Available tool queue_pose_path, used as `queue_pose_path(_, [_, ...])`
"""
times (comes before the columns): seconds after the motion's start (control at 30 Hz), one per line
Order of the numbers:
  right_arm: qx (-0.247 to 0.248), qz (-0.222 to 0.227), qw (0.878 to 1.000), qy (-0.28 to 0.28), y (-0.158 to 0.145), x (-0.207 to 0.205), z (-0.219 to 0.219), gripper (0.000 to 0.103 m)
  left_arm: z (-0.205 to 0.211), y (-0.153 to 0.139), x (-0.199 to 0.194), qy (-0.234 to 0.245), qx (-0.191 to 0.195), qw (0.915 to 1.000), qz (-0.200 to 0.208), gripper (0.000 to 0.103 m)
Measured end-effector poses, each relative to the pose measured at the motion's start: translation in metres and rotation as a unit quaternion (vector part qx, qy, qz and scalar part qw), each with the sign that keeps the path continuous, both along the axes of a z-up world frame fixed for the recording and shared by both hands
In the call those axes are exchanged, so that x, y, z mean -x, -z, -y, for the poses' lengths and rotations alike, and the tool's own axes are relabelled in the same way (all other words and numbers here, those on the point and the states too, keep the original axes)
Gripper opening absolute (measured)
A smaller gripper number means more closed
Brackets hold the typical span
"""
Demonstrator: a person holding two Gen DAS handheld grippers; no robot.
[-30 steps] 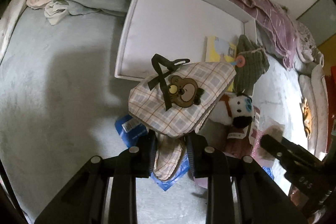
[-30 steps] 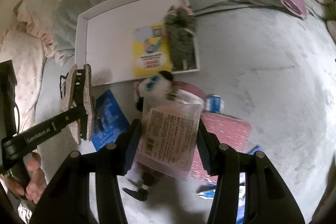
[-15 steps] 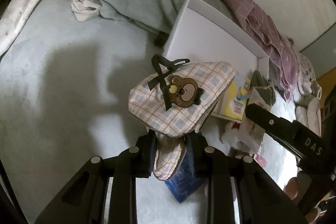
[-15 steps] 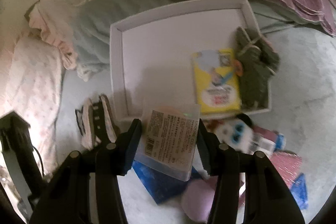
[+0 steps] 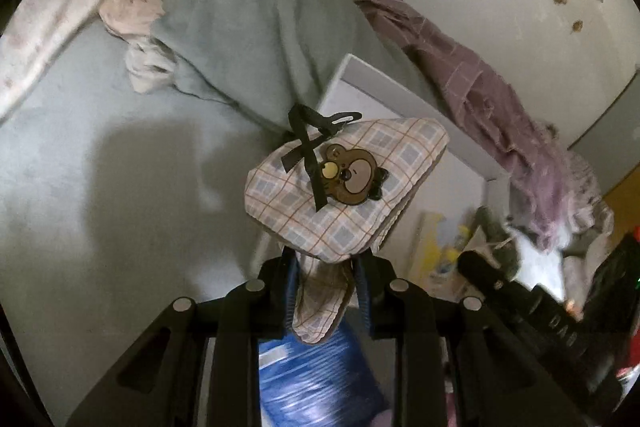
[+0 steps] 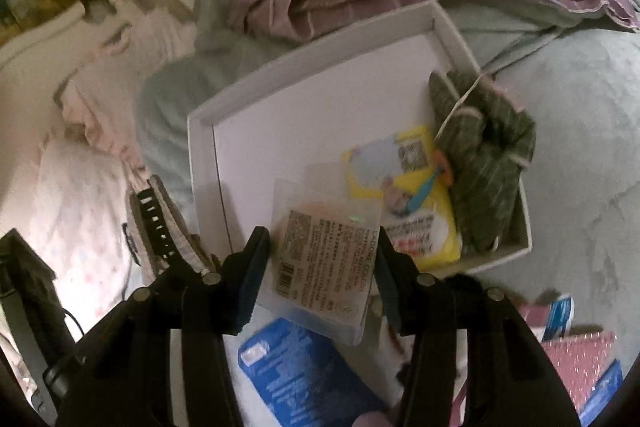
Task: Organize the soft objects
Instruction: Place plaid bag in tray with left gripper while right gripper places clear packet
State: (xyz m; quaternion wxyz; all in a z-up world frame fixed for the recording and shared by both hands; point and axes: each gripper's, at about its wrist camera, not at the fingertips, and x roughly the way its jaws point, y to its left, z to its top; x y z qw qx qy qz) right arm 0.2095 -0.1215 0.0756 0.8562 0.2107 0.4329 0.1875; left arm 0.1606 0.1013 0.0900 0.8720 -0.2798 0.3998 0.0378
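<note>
Left claw (image 5: 326, 301) is pinched on a plaid pouch (image 5: 344, 187) with a bear patch, held up over the bed (image 5: 80, 211) at the near-left edge of the white tray (image 6: 200, 163). Right claw (image 6: 320, 275) is clamped on a clear packet (image 6: 326, 251) with a printed label, held above the tray's near edge. Already in the tray: a yellow pack (image 6: 416, 203) and a green striped bundle (image 6: 484, 163) at its right end. A blue pack (image 6: 304, 375) lies on the bed below the claws; more items are seen near right.

Step judged: both items being carried to the tray, not yet released. Next move calls for lowering each onto the bare tray floor left of the yellow pack, then spreading the claws; the two should be kept apart so neither lands on the rim.

Against the earlier frames: both views have swung toward the tray, which now sits closer under the right claw; the plush toy has left view. Both grips are unchanged.
</note>
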Motion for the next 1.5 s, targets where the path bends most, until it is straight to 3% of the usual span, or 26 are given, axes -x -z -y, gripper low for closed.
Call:
queue_pose_path(0.07, [0.000,0.001,1.000,0.001,0.001,-0.001,0.000,0.053,0.004,0.004,-0.010,0.007,0.030,0.9995,-0.001,0.024])
queue_pose_path(0.2, [0.002,-0.001,1.000,0.000,0.001,-0.002,0.000,0.053,0.011,0.016,-0.030,-0.040,0.029,0.9982,-0.036,0.024])
queue_pose_path(0.33, [-0.007,0.001,1.000,0.004,0.001,-0.002,0.005,0.053,0.009,0.043,-0.039,-0.079,0.111,0.9888,-0.061,0.024])
queue_pose_path(0.37, [-0.008,0.001,1.000,0.004,0.002,-0.003,0.006,0.053,0.010,0.046,-0.037,-0.089,0.116,0.9879,-0.053,0.024])
queue_pose_path(0.53, [0.006,-0.014,1.000,0.007,0.009,-0.008,0.004,0.053,0.018,0.047,-0.029,-0.124,0.089,0.9865,-0.059,0.025])
queue_pose_path(0.6, [0.016,-0.016,1.000,0.009,0.011,-0.010,0.001,0.053,0.015,0.045,-0.028,-0.113,0.087,0.9868,-0.077,0.034])
queue_pose_path(0.67, [0.022,-0.018,1.000,0.008,0.013,-0.011,-0.001,0.053,0.009,0.041,-0.025,-0.109,0.090,0.9861,-0.088,0.056])
queue_pose_path(0.7, [0.023,-0.019,1.000,0.006,0.014,-0.012,-0.002,0.053,0.007,0.038,-0.024,-0.106,0.091,0.9863,-0.088,0.058])
queue_pose_path(0.77, [0.025,-0.018,1.000,0.005,0.014,-0.012,-0.004,0.053,0.004,0.030,-0.019,-0.092,0.088,0.9881,-0.086,0.060])
queue_pose_path(0.9, [0.034,-0.008,0.999,0.004,0.011,-0.012,-0.006,0.053,0.003,0.011,-0.009,-0.064,0.038,0.9927,-0.094,0.061])
queue_pose_path(1.0, [0.041,0.005,0.999,0.004,0.007,-0.011,-0.008,0.053,0.009,-0.003,-0.004,-0.046,-0.014,0.9961,-0.074,0.052])
queue_pose_path(1.07, [0.044,0.020,0.999,0.010,0.002,-0.012,-0.006,0.053,0.012,-0.009,-0.003,-0.032,-0.028,0.9979,-0.049,0.024])
queue_pose_path(1.17, [0.039,0.035,0.998,0.025,-0.004,-0.015,0.002,0.053,0.021,-0.006,-0.011,0.012,-0.028,0.9991,-0.028,0.010])
queue_pose_path(1.27, [0.040,0.018,0.997,0.060,0.001,-0.026,0.010,0.053,0.029,0.003,-0.021,0.041,-0.018,0.9990,-0.003,0.010])
queue_pose_path(1.47, [-0.038,-0.080,0.990,0.112,0.043,-0.048,0.021,0.053,0.026,0.017,-0.027,0.019,-0.039,0.9980,-0.046,0.010])
queue_pose_path(1.5, [-0.044,-0.076,0.989,0.120,0.044,-0.046,0.022,0.053,0.025,0.013,-0.023,0.009,-0.038,0.9980,-0.049,0.010])
